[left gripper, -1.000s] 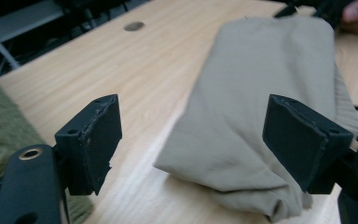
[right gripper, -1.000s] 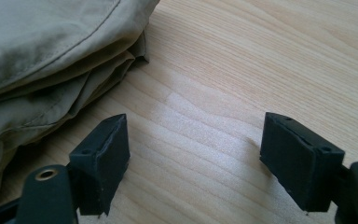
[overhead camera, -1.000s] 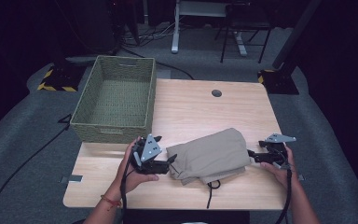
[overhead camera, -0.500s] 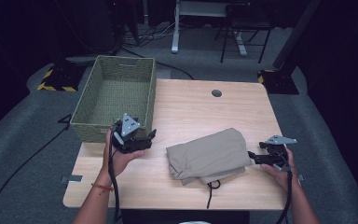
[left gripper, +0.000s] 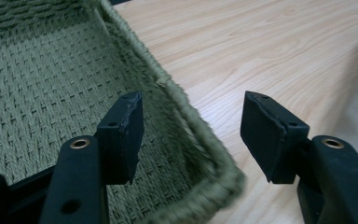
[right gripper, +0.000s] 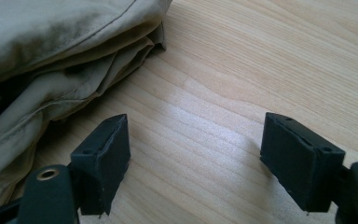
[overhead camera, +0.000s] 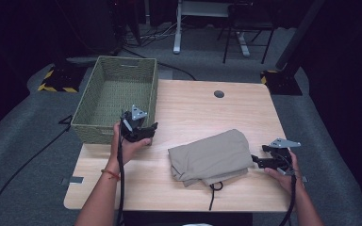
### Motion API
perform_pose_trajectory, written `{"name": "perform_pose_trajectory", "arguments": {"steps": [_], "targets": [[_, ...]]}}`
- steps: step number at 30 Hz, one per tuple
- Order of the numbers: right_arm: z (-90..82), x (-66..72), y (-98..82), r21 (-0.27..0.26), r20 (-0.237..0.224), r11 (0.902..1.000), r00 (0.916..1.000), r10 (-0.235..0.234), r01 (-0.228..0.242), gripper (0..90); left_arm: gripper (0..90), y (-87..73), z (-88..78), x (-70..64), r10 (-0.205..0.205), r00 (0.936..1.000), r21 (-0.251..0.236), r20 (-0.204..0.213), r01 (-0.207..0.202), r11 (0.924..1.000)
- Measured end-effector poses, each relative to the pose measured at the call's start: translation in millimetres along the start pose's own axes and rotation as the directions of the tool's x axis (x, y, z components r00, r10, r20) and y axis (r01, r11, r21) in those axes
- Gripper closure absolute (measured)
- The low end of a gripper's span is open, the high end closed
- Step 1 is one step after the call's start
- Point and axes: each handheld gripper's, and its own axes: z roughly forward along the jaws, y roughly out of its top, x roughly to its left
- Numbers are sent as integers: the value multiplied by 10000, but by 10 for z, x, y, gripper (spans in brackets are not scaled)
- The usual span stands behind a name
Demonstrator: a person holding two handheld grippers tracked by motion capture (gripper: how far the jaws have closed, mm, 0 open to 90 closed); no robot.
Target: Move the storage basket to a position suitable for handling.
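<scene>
The left gripper (overhead camera: 147, 128) hovers at the near right corner of the woven basket (overhead camera: 104, 104), held up in the person's left hand (overhead camera: 128, 147) with its grey three-cornered plate on top. Its jaws have just been closing and now stand partly apart with nothing pinched. In the left gripper view the basket's thick corner rim (left gripper: 200, 135) runs between the two flat black pads (left gripper: 126, 133), which do not press on it. The basket is a deep, rectangular, olive-green tub of coarse weave with a rolled, rope-like edge. It sits at the far left of the table (overhead camera: 202, 106), hanging over the left edge.

The right gripper (overhead camera: 255, 161) rests low on the near right of the table, its tips just beside the right edge of the folded khaki garment (overhead camera: 212, 157). Its jaws are spread and hold nothing. In the right gripper view they frame bare pale wood grain, with the garment's stacked folds (right gripper: 74, 56) lying beyond the left pad (right gripper: 107, 158).

The garment is a soft, matte cotton-like bundle folded into a rough slab, with stitched seams along its edges. It lies on the near half of the table, right of centre, well apart from the basket. A dark drawstring (overhead camera: 213, 193) curls out from its near side toward the table edge. The tabletop is smooth, light wood laminate with a round grey cable port (overhead camera: 219, 94) toward the far side.
</scene>
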Motion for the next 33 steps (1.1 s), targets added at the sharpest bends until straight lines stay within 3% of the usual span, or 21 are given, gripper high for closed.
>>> {"name": "perform_pose_trajectory", "arguments": {"steps": [4, 6, 9, 13, 17, 20, 23, 27, 28, 29, 30, 31, 33], "targets": [[0, 0, 0, 0, -1, 10000, 10000, -4, 4, 241, 463, 8, 16, -4, 219, 9997, 24, -68, -219, 9998], [0, 0, 0, 0, 1, 10000, 10000, -1, 1, 241, 557, 4, 31, -4, 404, 9992, 197, -1, -404, 9990], [0, 1, 0, 1, 2, 10000, 10000, -5, 5, 242, 630, 2, 35, -6, 425, 9984, 171, 369, -432, 9989], [0, 0, 0, 0, 2, 10000, 10000, -7, 7, 242, 651, 22, 54, -11, 439, 9974, 238, 567, -453, 9987], [3, -1, 2, -7, -41, 10000, 10000, -37, 37, 242, 657, 46, 81, -50, 712, 9941, 205, 824, -731, 9971], [4, -1, 2, -10, -44, 10000, 10000, -36, 36, 242, 658, 73, 116, -126, 1044, 9874, 156, 1191, -1070, 9941], [4, -1, 2, -18, -35, 10000, 10000, -42, 42, 242, 658, 112, 169, -239, 1450, 9746, 67, 1708, -1484, 9889], [4, 0, 2, -11, -46, 10000, 10000, -54, 54, 242, 658, 190, 267, -403, 2121, 9454, -123, 2475, -2158, 9764], [4, 0, 2, -11, -46, 10000, 10000, -54, 54, 242, 658, 190, 267, -403, 2121, 9454, -123, 2475, -2158, 9764], [4, 0, 2, -15, -51, 10000, 10000, -51, 51, 242, 656, 241, 321, -491, 2448, 9315, -163, 2692, -2497, 9682], [4, 0, 2, -18, -51, 10000, 10000, -53, 53, 242, 655, 241, 321, -491, 2448, 9315, -163, 2692, -2497, 9682], [4, -2, 3, -1, -70, 10000, 10000, -67, 67, 242, 654, 294, 385, -603, 2675, 9148, -204, 3026, -2744, 9614], [4, -1, 4, 0, -73, 10000, 9999, -70, 70, 242, 654, 337, 439, -697, 2902, 8971, -294, 3331, -2978, 9542]]}}
